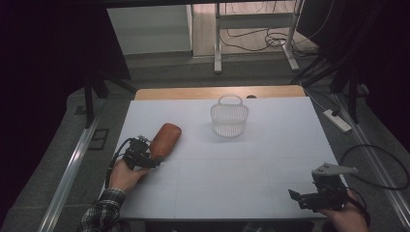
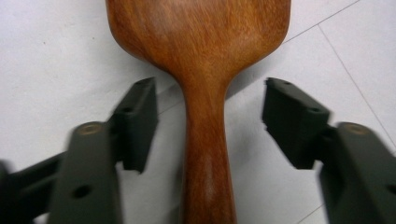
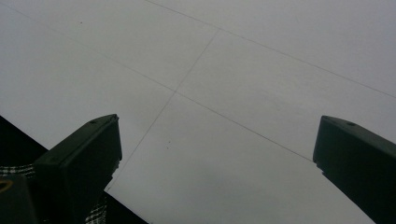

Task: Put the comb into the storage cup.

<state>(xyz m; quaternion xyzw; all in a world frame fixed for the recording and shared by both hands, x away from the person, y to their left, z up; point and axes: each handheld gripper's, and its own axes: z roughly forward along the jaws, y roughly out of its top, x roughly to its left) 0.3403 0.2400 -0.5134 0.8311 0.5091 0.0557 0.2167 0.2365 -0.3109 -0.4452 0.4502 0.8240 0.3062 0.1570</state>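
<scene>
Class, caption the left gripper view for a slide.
Open left gripper straddles the wooden paddle's handle on the white table.

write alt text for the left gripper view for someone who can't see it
A wooden paddle brush lies on a white table, its handle running between the left gripper's two black jaws, which stand open on either side without touching it.

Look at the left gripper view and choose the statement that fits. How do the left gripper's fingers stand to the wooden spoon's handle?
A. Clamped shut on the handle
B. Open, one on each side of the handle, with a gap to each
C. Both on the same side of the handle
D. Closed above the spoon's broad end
B: the left gripper is open, and table surface shows between each of its fingers and the wooden spoon.
</scene>
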